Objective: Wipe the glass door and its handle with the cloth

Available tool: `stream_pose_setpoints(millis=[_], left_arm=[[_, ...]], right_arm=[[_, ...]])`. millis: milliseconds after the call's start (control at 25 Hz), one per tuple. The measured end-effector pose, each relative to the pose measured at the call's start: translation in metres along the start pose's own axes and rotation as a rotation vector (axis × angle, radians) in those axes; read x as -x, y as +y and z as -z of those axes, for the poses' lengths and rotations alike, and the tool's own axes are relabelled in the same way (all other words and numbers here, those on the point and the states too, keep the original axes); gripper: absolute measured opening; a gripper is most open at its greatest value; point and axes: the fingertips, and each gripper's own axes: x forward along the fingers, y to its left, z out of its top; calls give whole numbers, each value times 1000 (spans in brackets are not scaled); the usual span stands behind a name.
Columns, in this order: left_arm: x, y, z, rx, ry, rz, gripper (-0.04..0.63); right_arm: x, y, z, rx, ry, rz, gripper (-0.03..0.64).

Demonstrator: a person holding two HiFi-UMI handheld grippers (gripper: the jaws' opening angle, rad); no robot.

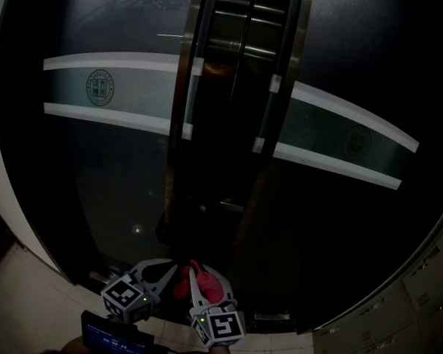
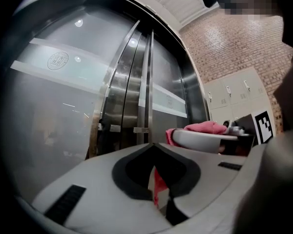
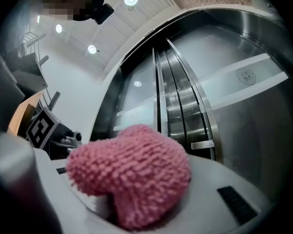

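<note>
Claws held before the glass door (image 1: 111,168).
Right gripper (image 1: 201,282) clamped the pink cloth (image 3: 132,172), bunched over its tips; left gripper (image 2: 154,145) jaws were together.

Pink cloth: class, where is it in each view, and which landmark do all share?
Head view: pink cloth bottom centre, in the right gripper.
Left gripper view: right of centre, draped on the right gripper.
Right gripper view: fills the lower middle.
Shared landmark: the pale band across the glass door.
</note>
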Motion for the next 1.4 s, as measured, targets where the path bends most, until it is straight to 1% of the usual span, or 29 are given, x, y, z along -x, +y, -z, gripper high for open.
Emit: stream_pose_setpoints(millis=[120,200,280,360,480,600,680,800,880,960,1080,1280,1400], left_arm=[[3,3,-1,8,8,17,8],[2,9,2,-2,21,52,8],[0,10,-7,-17,28,95,8],[-2,12,-28,-37,18,130,8],[-8,22,-57,-68,-22,177,8],[-12,24,-80,-57,-39,214,8],[-18,28,-89,-42,-47,223,8],[-35,32,-100,-25,-62,244,8],[-49,30,-111,-33,-77,258,8],[-62,29,-121,-40,-92,256,8],[-80,32,-128,-53,-99,230,8],[-106,42,-126,-45,-107,163,8],[-121,41,-122,-47,-98,145,8]], right_arm=[[-4,7,1,-9,13,-1,49],[-9,10,-1,-10,13,-3,49],[-16,9,-7,3,-1,-5,49],[-28,8,-22,17,-17,-15,49],[-48,6,-51,29,-47,-22,49],[-60,3,-74,58,-71,-3,49],[-66,-3,-88,75,-85,10,49],[-77,-18,-116,120,-98,-1,49],[-86,-36,-141,169,-114,-11,49],[-97,-58,-171,222,-138,-16,49],[-116,-96,-222,294,-174,-24,49],[-151,-153,-308,372,-211,-23,49],[-167,-179,-350,405,-226,-1,49]])
